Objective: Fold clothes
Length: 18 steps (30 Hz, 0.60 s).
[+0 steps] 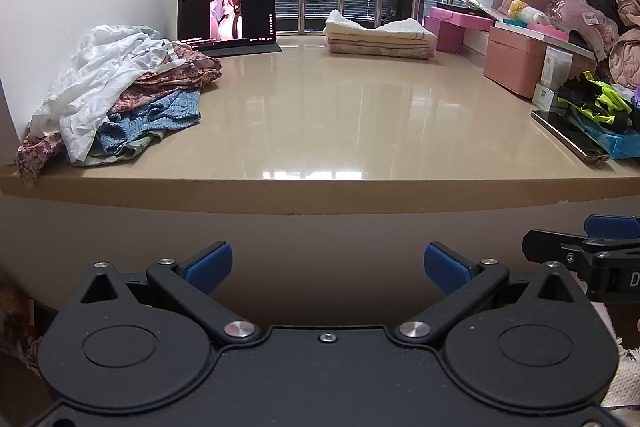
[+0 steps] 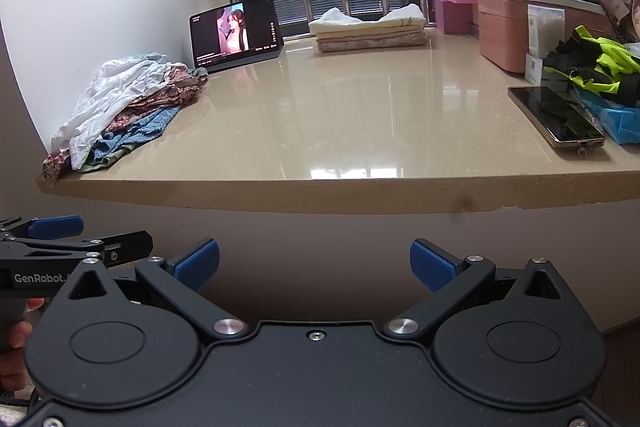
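Note:
A heap of unfolded clothes (image 1: 120, 87) (image 2: 128, 107) lies at the left end of the beige counter (image 1: 340, 115) (image 2: 352, 115): a white garment on top, floral and blue knit pieces under it. A stack of folded cloths (image 1: 380, 37) (image 2: 368, 31) sits at the back by the window. My left gripper (image 1: 328, 265) is open and holds nothing, below the counter's front edge. My right gripper (image 2: 314, 263) is open too, also below the edge. Each gripper shows at the side of the other's view, the right gripper (image 1: 592, 247) and the left gripper (image 2: 60, 239).
A tablet (image 1: 227, 17) (image 2: 238, 33) playing video stands at the back left. A phone (image 1: 570, 139) (image 2: 556, 117) lies at the right near the front edge, beside black and neon-yellow items (image 2: 592, 63). Pink boxes (image 1: 516, 63) and bags crowd the right side.

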Available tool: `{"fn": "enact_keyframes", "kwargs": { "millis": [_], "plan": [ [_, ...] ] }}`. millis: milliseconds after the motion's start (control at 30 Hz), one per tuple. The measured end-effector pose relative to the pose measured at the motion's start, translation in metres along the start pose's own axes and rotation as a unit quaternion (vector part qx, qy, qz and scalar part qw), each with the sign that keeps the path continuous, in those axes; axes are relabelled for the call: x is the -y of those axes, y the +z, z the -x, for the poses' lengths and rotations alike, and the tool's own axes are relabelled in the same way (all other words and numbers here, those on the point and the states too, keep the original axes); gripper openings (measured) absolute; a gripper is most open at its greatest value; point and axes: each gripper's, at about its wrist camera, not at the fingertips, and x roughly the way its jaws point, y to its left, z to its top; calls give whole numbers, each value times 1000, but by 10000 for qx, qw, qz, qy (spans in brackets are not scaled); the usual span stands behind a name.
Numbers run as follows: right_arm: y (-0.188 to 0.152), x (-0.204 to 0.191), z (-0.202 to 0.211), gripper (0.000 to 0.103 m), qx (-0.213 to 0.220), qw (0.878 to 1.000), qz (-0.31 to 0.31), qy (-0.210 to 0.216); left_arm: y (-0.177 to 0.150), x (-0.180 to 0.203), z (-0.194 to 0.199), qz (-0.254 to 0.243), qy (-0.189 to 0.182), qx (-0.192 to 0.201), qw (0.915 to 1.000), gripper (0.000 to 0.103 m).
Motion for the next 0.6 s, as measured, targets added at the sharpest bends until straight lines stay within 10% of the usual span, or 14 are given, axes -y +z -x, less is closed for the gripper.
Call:
{"fn": "enact_keyframes", "kwargs": {
  "millis": [600],
  "plan": [
    [-1,0,0,103,-27,10000,-7,0,-1,0,-1,18,-5,-61,10000,103]
  ]
}}
